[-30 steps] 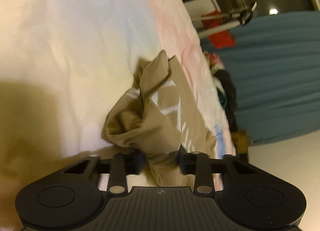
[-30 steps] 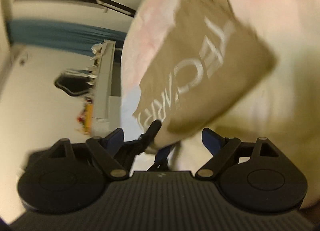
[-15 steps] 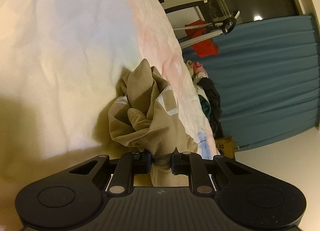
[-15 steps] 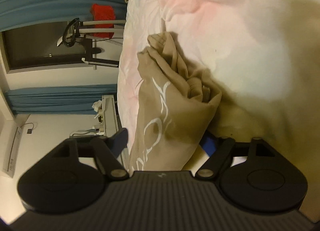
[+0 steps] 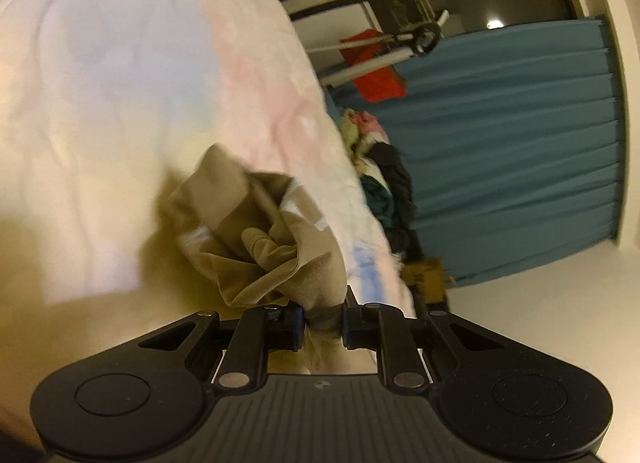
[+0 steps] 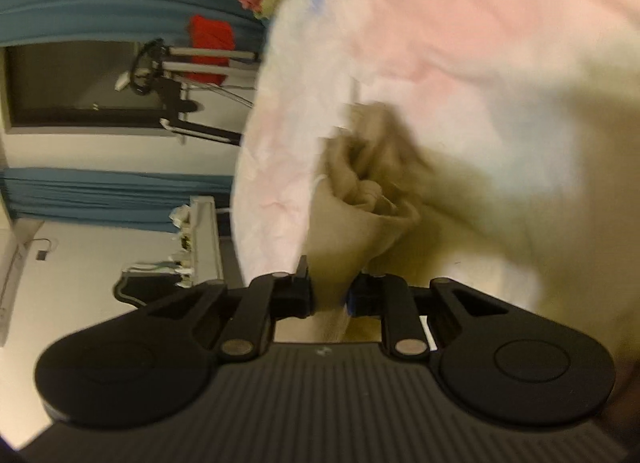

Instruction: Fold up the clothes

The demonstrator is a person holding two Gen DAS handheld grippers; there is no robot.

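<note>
A tan garment (image 5: 264, 239) with white lettering hangs bunched over the pale pastel bed cover (image 5: 120, 83). My left gripper (image 5: 323, 317) is shut on a fold of it at the lower edge of the left wrist view. In the right wrist view the same tan garment (image 6: 360, 199) is crumpled into folds, and my right gripper (image 6: 330, 297) is shut on another part of it. Both views are blurred. The rest of the cloth below the jaws is hidden.
A pile of other clothes (image 5: 380, 183) lies at the bed's far edge by a blue curtain (image 5: 512, 143). A metal rack with a red item (image 5: 376, 75) stands beyond. In the right wrist view a white shelf (image 6: 204, 239) stands beside the bed.
The right gripper went from open beside the garment to shut on it. The left gripper keeps its hold, and the garment has bunched up and shifted in both views.
</note>
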